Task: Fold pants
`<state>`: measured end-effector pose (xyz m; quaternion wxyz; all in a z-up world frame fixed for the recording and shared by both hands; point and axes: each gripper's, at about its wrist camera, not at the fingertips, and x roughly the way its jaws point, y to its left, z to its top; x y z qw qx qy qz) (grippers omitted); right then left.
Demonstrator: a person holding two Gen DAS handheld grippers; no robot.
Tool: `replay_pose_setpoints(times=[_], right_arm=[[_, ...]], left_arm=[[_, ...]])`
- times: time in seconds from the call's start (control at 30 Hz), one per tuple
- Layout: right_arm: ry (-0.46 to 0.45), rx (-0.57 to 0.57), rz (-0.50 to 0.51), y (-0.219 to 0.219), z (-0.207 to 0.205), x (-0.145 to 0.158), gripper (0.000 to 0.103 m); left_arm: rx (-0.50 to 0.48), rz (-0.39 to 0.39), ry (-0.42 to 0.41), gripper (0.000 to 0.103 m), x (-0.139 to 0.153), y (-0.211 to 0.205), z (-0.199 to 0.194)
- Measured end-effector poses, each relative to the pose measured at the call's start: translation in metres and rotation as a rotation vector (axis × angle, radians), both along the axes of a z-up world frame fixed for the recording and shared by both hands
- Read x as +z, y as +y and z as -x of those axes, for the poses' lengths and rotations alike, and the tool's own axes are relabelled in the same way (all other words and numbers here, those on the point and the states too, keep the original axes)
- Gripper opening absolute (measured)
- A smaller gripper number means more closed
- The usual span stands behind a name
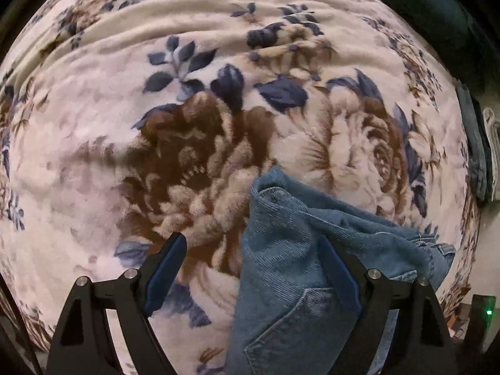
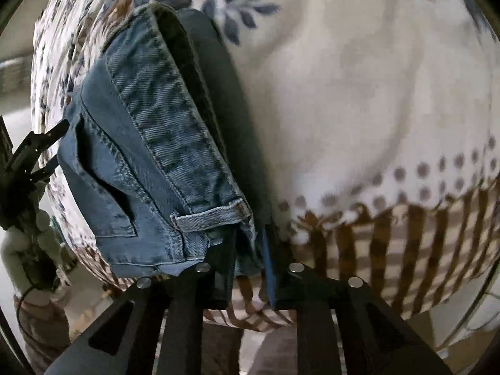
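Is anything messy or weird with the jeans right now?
A bit messy. The jeans lie bunched and wrinkled on the flowery blanket, not flat. The right gripper pinches the waistband by a belt loop, while the left gripper is open around a rumpled corner. Nothing looks torn.

In the left wrist view, the pants (image 1: 290,265) lie on the blanket (image 1: 218,93) at 5 o'clock, partly between the left gripper's (image 1: 253,250) spread fingers — one finger at 7 o'clock, the other at 5 o'clock against the fabric. In the right wrist view, the pants run from 11 o'clock down to the right gripper (image 2: 250,250) at 6 o'clock, waistband between its fingers — blanket behind.
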<state>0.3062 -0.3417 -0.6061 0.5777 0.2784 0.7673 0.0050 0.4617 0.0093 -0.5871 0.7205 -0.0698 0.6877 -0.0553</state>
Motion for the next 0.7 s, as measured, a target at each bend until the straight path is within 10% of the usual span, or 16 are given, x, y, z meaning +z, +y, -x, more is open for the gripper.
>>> replay_pose_setpoints(times=[0.13,0.23,0.33,0.4,0.47,0.53,0.6,0.7], right_arm=[[-0.145,-0.052,0.012,-0.009,-0.021,0.038,0.072],[-0.222,-0.125,-0.047,-0.018,-0.042,0.043,0.072],[-0.252,-0.159,-0.071,-0.02,-0.066,0.024,0.072],[-0.234,-0.186,-0.105,-0.018,-0.085,0.004,0.067],[-0.238,-0.173,-0.092,-0.011,-0.096,-0.002,0.026],[-0.246,-0.134,-0.017,-0.007,-0.096,0.008,0.009],[-0.252,-0.153,0.049,-0.012,-0.088,0.017,0.009],[-0.236,-0.169,-0.058,-0.018,-0.08,0.007,0.01]], left_arm=[[0.047,0.093,0.032,0.086,-0.01,0.013,-0.009],[0.081,0.184,0.07,0.083,-0.026,0.02,-0.02],[0.06,0.234,0.046,0.032,-0.033,0.015,-0.031],[0.01,0.203,0.029,0.021,-0.035,0.001,-0.037],[-0.062,0.087,-0.024,0.017,-0.031,-0.012,-0.042],[-0.105,-0.067,-0.088,0.015,-0.025,-0.015,-0.048],[-0.06,-0.126,-0.109,0.014,-0.021,-0.002,-0.058],[0.069,0.009,-0.095,0.015,-0.011,0.028,-0.067]])
